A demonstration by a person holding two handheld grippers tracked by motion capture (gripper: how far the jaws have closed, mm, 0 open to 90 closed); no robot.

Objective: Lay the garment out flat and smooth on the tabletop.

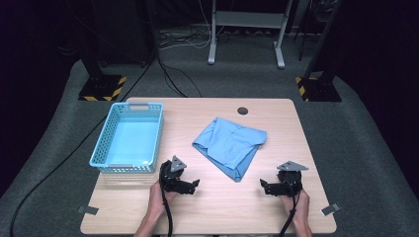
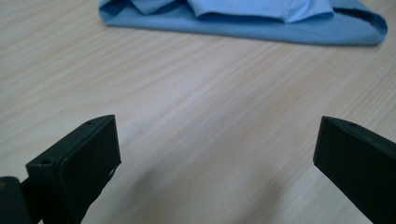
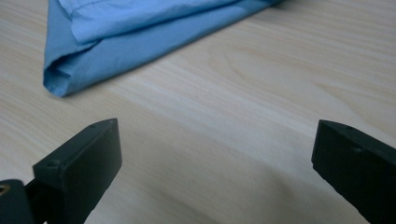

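Observation:
A folded light-blue cloth point(image 1: 230, 144) lies near the middle of the wooden table point(image 1: 217, 207). My left gripper point(image 1: 191, 185) rests low on the table in front of the cloth's left side, open, nothing between its jaws. My right gripper point(image 1: 266, 186) sits at the front right, open and empty, pointing left toward the cloth's near corner. In the left gripper view the cloth point(image 2: 243, 18) stretches across the top beyond the wide-apart jaws. In the right gripper view the cloth's folded corner point(image 3: 130, 32) lies at the upper left, apart from the jaws.
A light-blue plastic basket point(image 1: 129, 138) stands empty on the table's left side, just behind my left gripper. A dark round grommet point(image 1: 242, 110) sits at the far table edge. Tape tabs mark the front corners. Stand legs and cables lie on the floor beyond.

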